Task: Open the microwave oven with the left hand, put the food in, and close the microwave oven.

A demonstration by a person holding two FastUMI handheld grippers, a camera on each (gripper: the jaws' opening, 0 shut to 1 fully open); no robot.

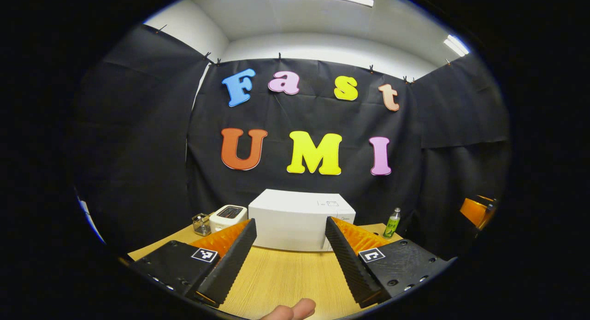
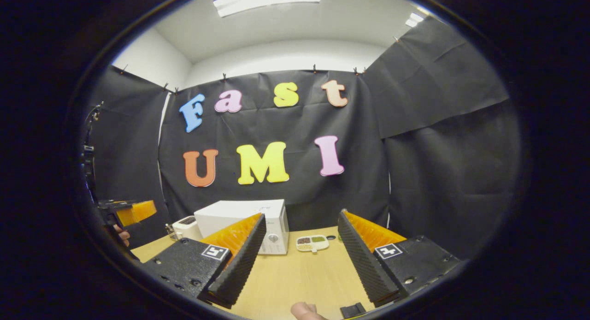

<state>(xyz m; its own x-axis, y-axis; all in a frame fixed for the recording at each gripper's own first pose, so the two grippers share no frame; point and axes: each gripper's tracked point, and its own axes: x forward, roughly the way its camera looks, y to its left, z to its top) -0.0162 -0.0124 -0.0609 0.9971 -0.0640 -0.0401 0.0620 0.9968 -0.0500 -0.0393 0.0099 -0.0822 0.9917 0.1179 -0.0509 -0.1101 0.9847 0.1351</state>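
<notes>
Black cloth walls close the booth on three sides, and a pale wooden surface (image 1: 286, 274) runs up to the back wall; on it stands one white microwave oven (image 1: 295, 221), boxy, its door shut, set toward the back and a little left of the middle; seen from the right gripper view its control panel with a round knob faces forward, and just beside it to the right lies one small white tray of food (image 2: 312, 243) with several compartments; one white toaster (image 1: 228, 217) and one small wire basket (image 1: 201, 224) stand left of the oven, one green bottle (image 1: 392, 223) to its right; bare wood lies open in front of the oven, up to the near edge; the left gripper (image 1: 290, 246) hangs above this stretch with its fingers spread wide and empty, facing the oven; the right gripper (image 2: 299, 260) likewise has its fingers wide apart around nothing; a fingertip (image 1: 295, 310) shows low in the left gripper view.
</notes>
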